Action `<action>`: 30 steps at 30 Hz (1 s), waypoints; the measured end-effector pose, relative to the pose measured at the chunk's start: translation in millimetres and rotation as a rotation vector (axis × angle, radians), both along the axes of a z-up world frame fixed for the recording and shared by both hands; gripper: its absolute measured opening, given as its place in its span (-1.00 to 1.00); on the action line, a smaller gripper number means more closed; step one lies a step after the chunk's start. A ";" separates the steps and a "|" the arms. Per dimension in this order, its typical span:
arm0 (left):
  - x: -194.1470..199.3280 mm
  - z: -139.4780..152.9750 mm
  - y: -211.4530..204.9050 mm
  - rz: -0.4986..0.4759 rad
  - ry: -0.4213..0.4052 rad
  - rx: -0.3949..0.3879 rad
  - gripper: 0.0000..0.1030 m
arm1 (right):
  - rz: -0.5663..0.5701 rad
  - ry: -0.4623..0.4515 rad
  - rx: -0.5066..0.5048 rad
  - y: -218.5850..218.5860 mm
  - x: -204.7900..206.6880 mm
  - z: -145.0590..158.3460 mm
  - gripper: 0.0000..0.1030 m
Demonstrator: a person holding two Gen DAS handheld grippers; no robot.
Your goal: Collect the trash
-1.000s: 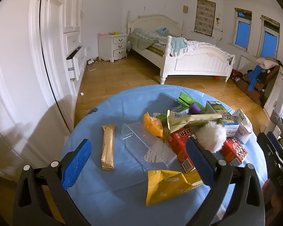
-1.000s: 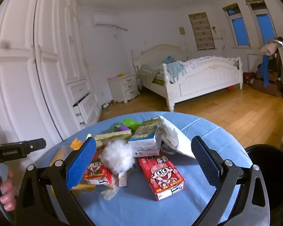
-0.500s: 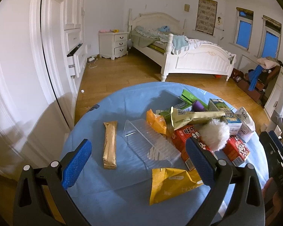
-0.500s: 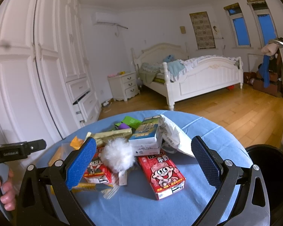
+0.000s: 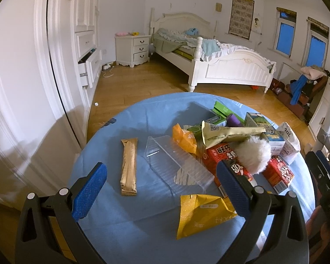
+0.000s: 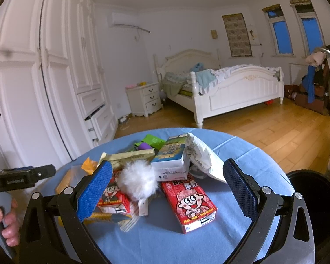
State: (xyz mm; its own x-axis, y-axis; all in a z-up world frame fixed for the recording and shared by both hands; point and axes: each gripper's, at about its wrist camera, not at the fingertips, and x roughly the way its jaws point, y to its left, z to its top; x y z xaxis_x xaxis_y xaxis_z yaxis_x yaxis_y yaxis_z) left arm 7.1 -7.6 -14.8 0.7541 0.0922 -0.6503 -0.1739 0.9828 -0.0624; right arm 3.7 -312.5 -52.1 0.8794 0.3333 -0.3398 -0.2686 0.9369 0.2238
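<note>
Trash lies on a round blue table (image 5: 143,118). In the left wrist view I see a gold bar wrapper (image 5: 129,166), a clear plastic tray (image 5: 176,165), a yellow bag (image 5: 201,214), an orange wrapper (image 5: 184,137), red milk cartons (image 5: 225,158) and a white fluffy ball (image 5: 256,157). My left gripper (image 5: 162,191) is open and empty above the near table edge. In the right wrist view my right gripper (image 6: 165,186) is open and empty, with a red milk carton (image 6: 189,200), the fluffy ball (image 6: 137,179) and a blue-topped box (image 6: 171,157) ahead of it.
A black bin (image 6: 314,200) stands at the table's right side. A white wardrobe (image 5: 33,70) with an open drawer is on the left. A white bed (image 5: 209,59) and nightstand (image 5: 133,49) stand beyond on the wood floor.
The left wrist view has shifted a little, so the table's trash sits slightly higher and further left in it. Both grippers stay open and empty.
</note>
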 end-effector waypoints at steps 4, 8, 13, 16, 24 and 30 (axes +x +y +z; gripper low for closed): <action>-0.5 0.3 -0.3 0.000 0.003 0.000 0.90 | 0.003 -0.001 -0.005 4.5 4.4 -0.4 0.92; -0.6 -1.6 0.6 0.001 0.009 -0.002 0.90 | 0.004 -0.001 -0.008 5.7 6.7 -2.3 0.92; 1.7 -8.0 4.9 -0.003 0.020 -0.010 0.90 | 0.010 -0.002 -0.046 3.4 8.1 2.3 0.92; 4.9 -13.5 18.8 -0.022 0.038 -0.047 0.90 | 0.091 -0.027 -0.150 8.8 14.5 20.4 0.92; 30.4 -20.5 61.9 -0.188 0.120 -0.202 0.90 | 0.588 0.087 -0.734 111.2 99.7 61.6 0.47; 46.6 -30.5 52.9 -0.276 0.180 -0.284 0.81 | 0.770 0.245 -0.911 147.0 134.2 17.1 0.04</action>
